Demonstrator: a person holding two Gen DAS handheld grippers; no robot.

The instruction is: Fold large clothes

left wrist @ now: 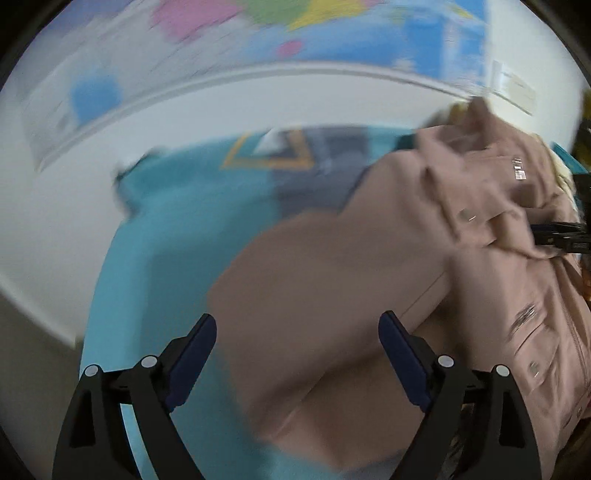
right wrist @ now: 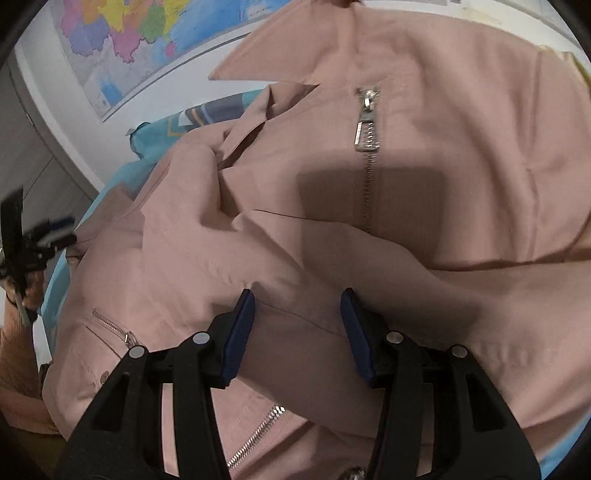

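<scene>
A: Since the left wrist view is blurred, the left gripper (left wrist: 297, 363), jaws wide apart and empty, could snag the pink jacket (left wrist: 424, 258) on the turquoise sheet (left wrist: 166, 240). Its length runs from six towards one o'clock.

B: From the right wrist, the right gripper (right wrist: 297, 334) hovers with jaws parted over a sleeve fold; the zipper pull (right wrist: 367, 125) lies toward twelve, so a careless pinch might bunch both layers.

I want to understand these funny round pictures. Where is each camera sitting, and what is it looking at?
Left wrist: sits on the left gripper, looks along its open fingers at the pink jacket, the blue bedsheet and the wall map.
Right wrist: sits on the right gripper, close above the jacket's zipper; the left gripper and the hand holding it show at the left edge.
Both views share the jacket, bedsheet and map.
</scene>
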